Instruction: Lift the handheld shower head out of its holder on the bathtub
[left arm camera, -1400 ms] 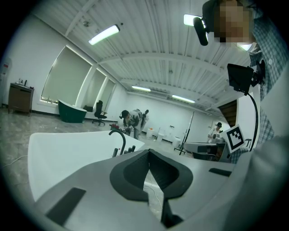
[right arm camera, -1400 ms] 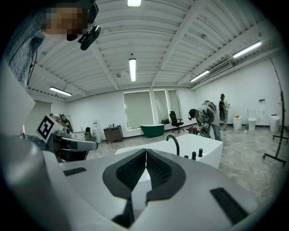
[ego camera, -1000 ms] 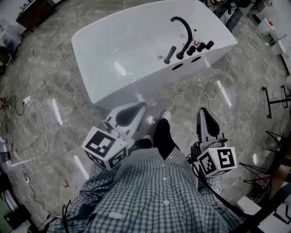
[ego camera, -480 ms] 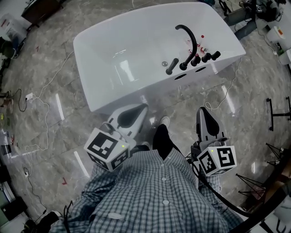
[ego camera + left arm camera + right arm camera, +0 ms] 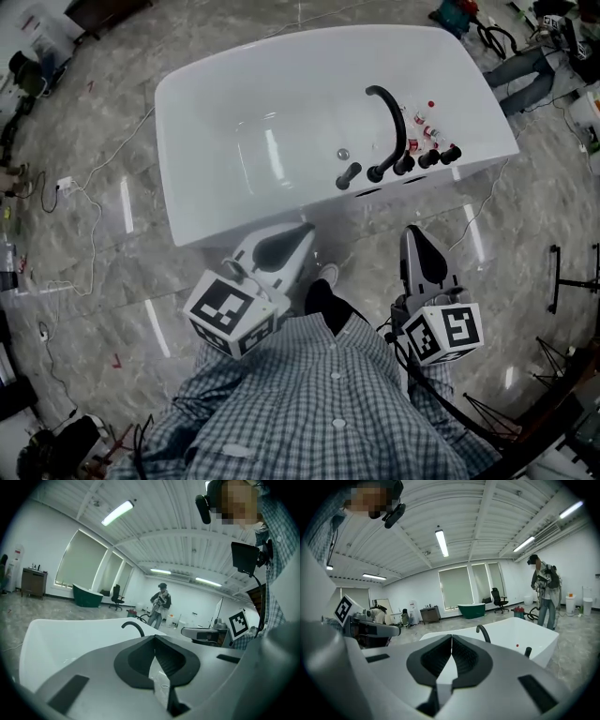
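The white glossy bathtub (image 5: 187, 141) stands on the grey marble-pattern floor (image 5: 103, 281), straight ahead of the person in the checked shirt (image 5: 328, 412). The black handheld shower head (image 5: 349, 175) sits in its holder on the bathtub's near rim, just left of the black curved spout (image 5: 392, 122). A row of black knobs (image 5: 431, 157) runs along the same rim to the spout's right.

The left tool (image 5: 302, 232) is held short of the bathtub's near wall and apart from it, pointing towards the rim below the shower head. Its jaws are pressed together with nothing between them, as the left tool's (image 5: 154, 638) own view shows. There the spout (image 5: 133, 626) rises over the bathtub's (image 5: 56, 634) edge beyond the tips.

The right tool (image 5: 417, 234) is also short of the bathtub, below the knobs, and touches nothing. Its jaws are likewise pressed together and empty in the right tool's (image 5: 451, 638) own view, with the bathtub (image 5: 534, 639) and spout (image 5: 483, 632) ahead. A white cable (image 5: 89, 211) trails over the floor left of the bathtub.
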Motion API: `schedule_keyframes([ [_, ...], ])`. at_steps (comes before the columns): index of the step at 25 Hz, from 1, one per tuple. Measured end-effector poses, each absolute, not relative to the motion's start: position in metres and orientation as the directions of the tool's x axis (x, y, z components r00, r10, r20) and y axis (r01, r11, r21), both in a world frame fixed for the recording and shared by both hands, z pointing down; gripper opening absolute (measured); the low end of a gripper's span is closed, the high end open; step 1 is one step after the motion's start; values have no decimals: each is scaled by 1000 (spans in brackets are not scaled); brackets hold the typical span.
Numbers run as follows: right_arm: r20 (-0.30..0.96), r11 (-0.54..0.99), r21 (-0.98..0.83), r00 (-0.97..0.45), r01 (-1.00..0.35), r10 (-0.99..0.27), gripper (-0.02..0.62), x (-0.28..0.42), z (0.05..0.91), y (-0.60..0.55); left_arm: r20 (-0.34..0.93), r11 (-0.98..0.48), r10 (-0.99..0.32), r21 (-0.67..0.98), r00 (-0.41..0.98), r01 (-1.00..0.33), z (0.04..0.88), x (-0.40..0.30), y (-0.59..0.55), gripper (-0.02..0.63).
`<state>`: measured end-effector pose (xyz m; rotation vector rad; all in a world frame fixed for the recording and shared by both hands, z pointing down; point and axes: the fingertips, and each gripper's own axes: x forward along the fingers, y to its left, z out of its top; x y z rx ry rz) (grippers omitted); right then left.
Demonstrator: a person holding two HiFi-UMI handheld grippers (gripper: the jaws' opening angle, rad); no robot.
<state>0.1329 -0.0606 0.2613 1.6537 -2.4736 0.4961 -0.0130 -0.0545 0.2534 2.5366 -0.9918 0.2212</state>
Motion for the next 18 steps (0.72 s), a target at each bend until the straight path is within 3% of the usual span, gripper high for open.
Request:
schedule_keyframes([
  [18,376,404,-245,-471,-881,-798,17,139,332,-138,311,-650,-593,360,743,-669,292,20,-131,9],
])
